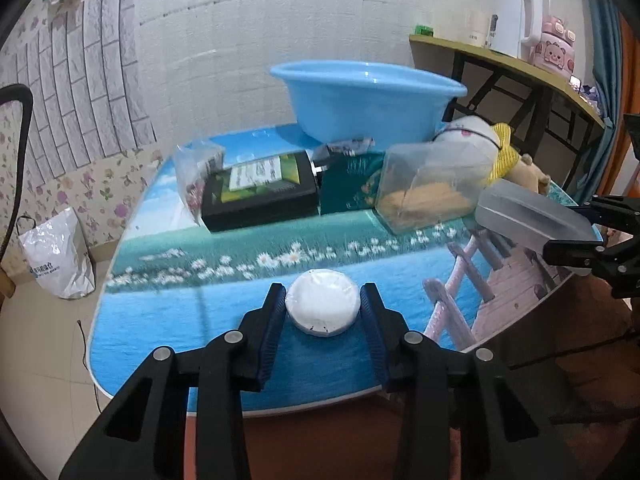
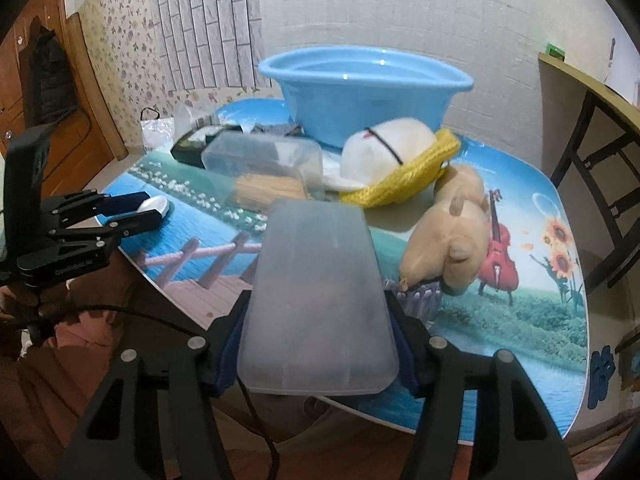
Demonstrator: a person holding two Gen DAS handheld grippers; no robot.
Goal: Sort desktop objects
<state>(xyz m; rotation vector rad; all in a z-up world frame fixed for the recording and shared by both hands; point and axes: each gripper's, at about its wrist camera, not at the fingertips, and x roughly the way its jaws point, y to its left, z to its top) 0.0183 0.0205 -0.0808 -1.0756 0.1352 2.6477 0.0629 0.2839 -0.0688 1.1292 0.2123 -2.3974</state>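
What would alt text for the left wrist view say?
The left hand-held gripper clamps a white round puck on a scenic printed table. Behind lie a black box, a clear container and a blue basin.

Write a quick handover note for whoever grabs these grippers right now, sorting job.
Left gripper: closed on the white round puck, low over the table.
Right gripper: gripping the frosted plastic lid, lifted.
Blue basin at the back looks empty; nothing sorted yet.
Left on the table: toothpick box, black box, white cap, plush toy.
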